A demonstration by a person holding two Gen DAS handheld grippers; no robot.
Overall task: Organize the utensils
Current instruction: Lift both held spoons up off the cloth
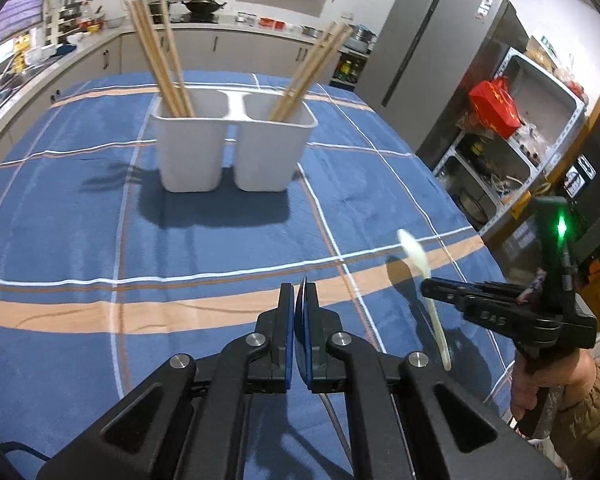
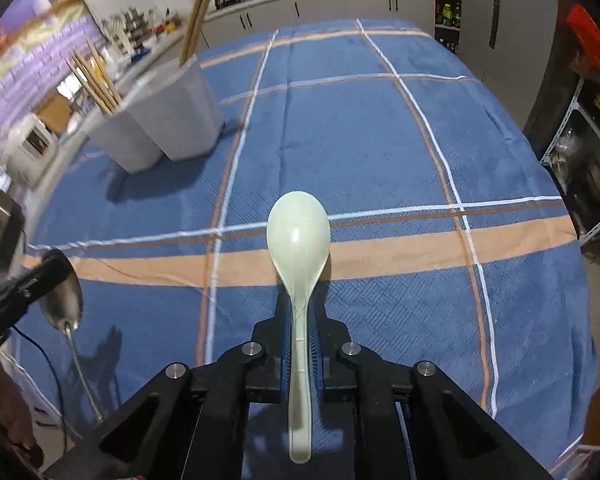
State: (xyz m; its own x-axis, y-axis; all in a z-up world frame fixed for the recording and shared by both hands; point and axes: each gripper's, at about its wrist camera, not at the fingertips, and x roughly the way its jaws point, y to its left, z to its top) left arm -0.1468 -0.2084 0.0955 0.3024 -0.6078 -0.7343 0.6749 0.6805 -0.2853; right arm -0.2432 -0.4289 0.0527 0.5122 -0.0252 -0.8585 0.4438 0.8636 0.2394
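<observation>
A white two-compartment holder [image 1: 228, 148] stands mid-table, with wooden chopsticks [image 1: 160, 56] in both compartments; it also shows in the right wrist view [image 2: 160, 116]. My left gripper [image 1: 300, 300] is shut on a metal spoon [image 2: 62, 304], seen edge-on between the pads, its handle hanging below. My right gripper [image 2: 300, 304] is shut on a pale green soup spoon [image 2: 299, 236], bowl forward, held above the cloth at the table's near right [image 1: 414, 254].
The table has a blue plaid cloth [image 1: 100, 208]. A kitchen counter [image 1: 80, 46] runs behind and to the left. A grey fridge [image 1: 432, 52] and metal shelving [image 1: 512, 132] with a red box stand to the right.
</observation>
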